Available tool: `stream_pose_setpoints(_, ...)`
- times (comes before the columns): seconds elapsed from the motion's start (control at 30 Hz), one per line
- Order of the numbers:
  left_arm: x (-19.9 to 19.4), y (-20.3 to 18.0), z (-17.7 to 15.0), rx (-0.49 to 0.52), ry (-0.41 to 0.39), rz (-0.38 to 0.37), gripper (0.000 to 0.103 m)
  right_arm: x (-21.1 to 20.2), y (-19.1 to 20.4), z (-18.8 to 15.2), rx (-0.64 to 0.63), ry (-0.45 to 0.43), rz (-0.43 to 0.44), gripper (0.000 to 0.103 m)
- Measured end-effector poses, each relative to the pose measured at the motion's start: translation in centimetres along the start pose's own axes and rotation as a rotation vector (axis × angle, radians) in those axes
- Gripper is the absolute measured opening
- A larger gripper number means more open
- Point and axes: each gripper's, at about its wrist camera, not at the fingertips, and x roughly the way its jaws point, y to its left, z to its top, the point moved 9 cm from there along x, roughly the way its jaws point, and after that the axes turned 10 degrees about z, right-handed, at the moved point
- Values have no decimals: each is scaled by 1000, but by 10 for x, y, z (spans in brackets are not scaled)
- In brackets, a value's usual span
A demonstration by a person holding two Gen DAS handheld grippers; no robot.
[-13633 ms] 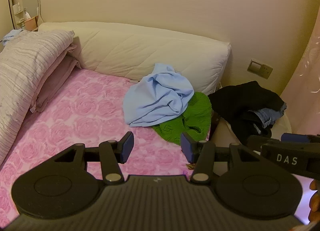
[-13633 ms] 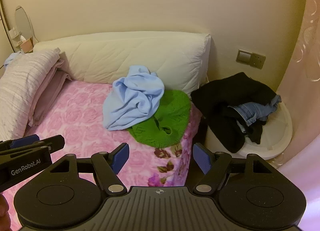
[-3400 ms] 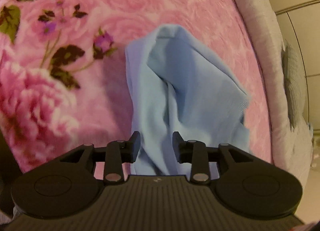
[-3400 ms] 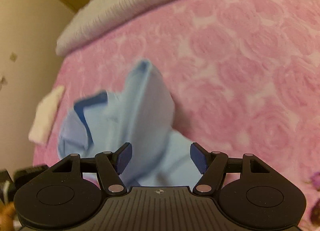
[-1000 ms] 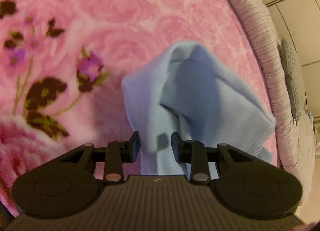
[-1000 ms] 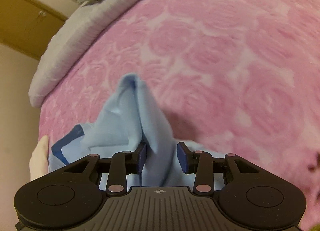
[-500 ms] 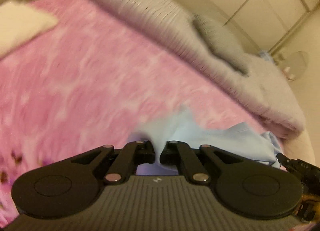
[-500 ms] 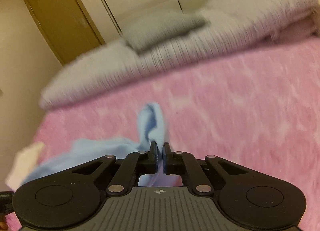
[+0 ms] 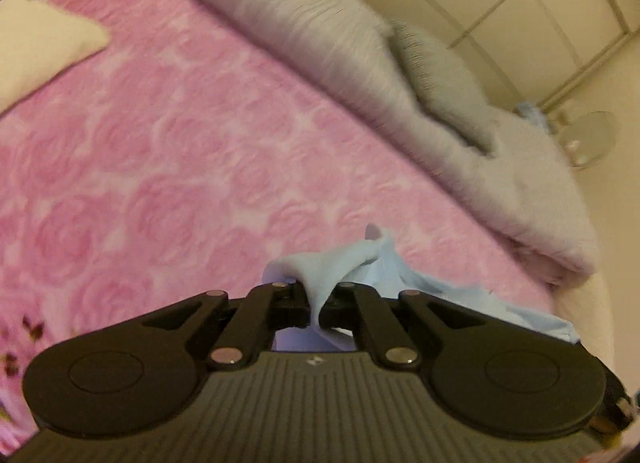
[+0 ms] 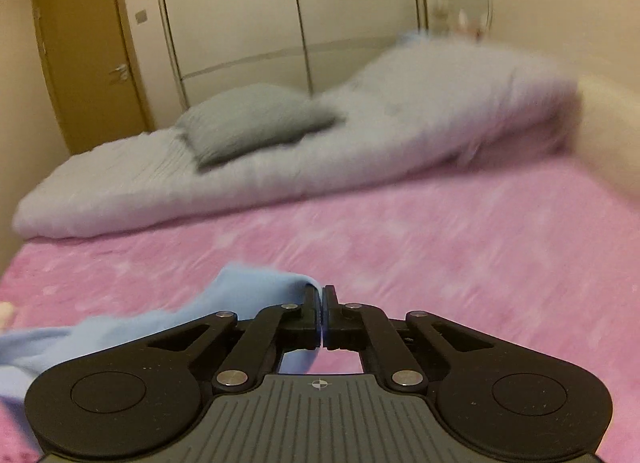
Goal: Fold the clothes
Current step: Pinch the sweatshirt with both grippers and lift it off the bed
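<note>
A light blue garment point(image 9: 344, 263) is lifted off the pink rose-patterned bed cover point(image 9: 160, 167). My left gripper point(image 9: 316, 303) is shut on a pinched fold of it, and the cloth trails away to the right. In the right wrist view the same light blue garment point(image 10: 240, 291) runs off to the left from my right gripper point(image 10: 321, 303), which is shut on its edge. Both grippers hang above the bed cover point(image 10: 460, 247) with the cloth stretched between them. The lower part of the garment is hidden under the gripper bodies.
A grey folded quilt point(image 10: 280, 167) with a grey pillow point(image 10: 256, 123) on it lies along the far side of the bed. Behind it stand wardrobe doors point(image 10: 280, 15) and a brown door point(image 10: 88, 55). A white pillow corner point(image 9: 36, 43) shows at the upper left.
Both grippers closed on the blue garment and rose with it; the views tilted up from the bed cover to the quilt and wardrobe.
</note>
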Motion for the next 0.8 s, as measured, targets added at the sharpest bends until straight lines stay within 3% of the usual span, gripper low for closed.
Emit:
stream_pose_setpoints(0.17,-6,-38,71,81,-70,-110,1,-17,0,68,-157,-182,-61,0)
stream_pose_setpoints(0.23,17,-46,107,40,-64,-128,5,-6,-3,99,-198,-257,-101,0)
stream_pose_setpoints(0.27,31,-47,124,9,-52,-132,7,12,-7,108,-221,-249,-139,0)
stream_pose_setpoints(0.33,49,-45,132,-37,-43,-94,12,58,-20,116,-244,-124,-217,2)
stream_pose_setpoints(0.37,58,-44,136,-58,-39,-75,15,75,-30,114,-190,-49,-222,3)
stream_pose_setpoints(0.47,73,-42,93,-23,30,-64,30,90,-49,87,55,63,-83,3)
stream_pose_setpoints(0.53,89,-35,49,-24,122,-41,30,88,-54,46,171,130,-15,3)
stream_pose_setpoints(0.7,134,-14,-78,-180,345,29,30,88,-60,-97,401,429,39,3)
stream_pose_setpoints(0.8,144,-29,-141,-227,404,23,30,86,-58,-169,513,593,39,4)
